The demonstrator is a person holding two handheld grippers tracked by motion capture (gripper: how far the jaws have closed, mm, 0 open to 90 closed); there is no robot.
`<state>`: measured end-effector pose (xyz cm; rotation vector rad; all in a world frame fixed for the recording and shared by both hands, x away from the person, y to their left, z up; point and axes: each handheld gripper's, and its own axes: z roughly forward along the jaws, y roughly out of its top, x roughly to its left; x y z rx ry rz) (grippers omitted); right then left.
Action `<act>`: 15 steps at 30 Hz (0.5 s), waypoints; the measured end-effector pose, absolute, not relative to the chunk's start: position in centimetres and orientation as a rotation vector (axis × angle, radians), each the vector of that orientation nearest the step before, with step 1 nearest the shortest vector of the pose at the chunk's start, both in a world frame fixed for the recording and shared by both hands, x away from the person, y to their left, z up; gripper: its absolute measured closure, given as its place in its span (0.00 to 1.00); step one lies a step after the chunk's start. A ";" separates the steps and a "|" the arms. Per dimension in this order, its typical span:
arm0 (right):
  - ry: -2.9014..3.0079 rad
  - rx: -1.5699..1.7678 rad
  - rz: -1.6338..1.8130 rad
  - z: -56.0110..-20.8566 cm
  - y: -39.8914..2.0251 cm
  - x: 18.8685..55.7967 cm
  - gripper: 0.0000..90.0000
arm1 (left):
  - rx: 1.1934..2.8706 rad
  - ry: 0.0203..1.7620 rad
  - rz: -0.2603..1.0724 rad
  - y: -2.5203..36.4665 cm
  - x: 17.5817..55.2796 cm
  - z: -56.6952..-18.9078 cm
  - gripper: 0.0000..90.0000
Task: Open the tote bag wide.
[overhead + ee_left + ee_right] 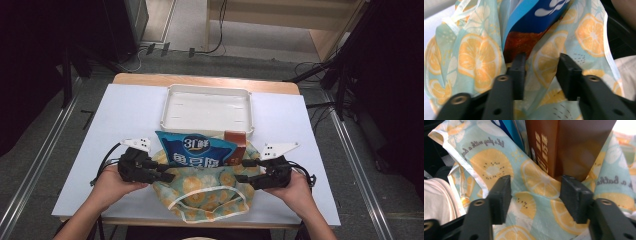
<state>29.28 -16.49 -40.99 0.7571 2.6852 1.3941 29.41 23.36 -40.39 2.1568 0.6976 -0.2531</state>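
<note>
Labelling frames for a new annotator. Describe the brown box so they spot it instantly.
Start at the white tray at the table's far side. Just in front of it lies a lemon-print bag; the brown box pokes from its mouth, right of the blue snack packet. It's the one rigid, brown item.

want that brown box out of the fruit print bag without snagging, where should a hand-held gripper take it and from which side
Probably the exposed top end of the tall brown cardboard box, approached from the white tray side. It sticks out of the open mouth of the lemon-print fabric bag, beside the blue snack packet. The box's lower part is wrapped in cloth, so pinching its narrow flat faces there would likely catch fabric.
</note>
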 end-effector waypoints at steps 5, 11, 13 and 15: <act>2.687 0.786 1.349 -41.6 -16.6 29.4 0.73 | 2.162 0.698 -0.252 23.3 29.4 -40.8 0.90; 2.730 0.797 1.340 -41.9 -16.6 29.4 1.00 | 2.163 0.682 -0.245 23.3 29.1 -40.9 1.00; 2.745 0.796 1.337 -41.8 -16.5 29.2 1.00 | 2.157 0.677 -0.239 23.4 28.9 -40.6 1.00; 2.755 0.788 1.338 -41.7 -16.5 29.0 1.00 | 2.148 0.670 -0.237 23.7 28.6 -40.4 1.00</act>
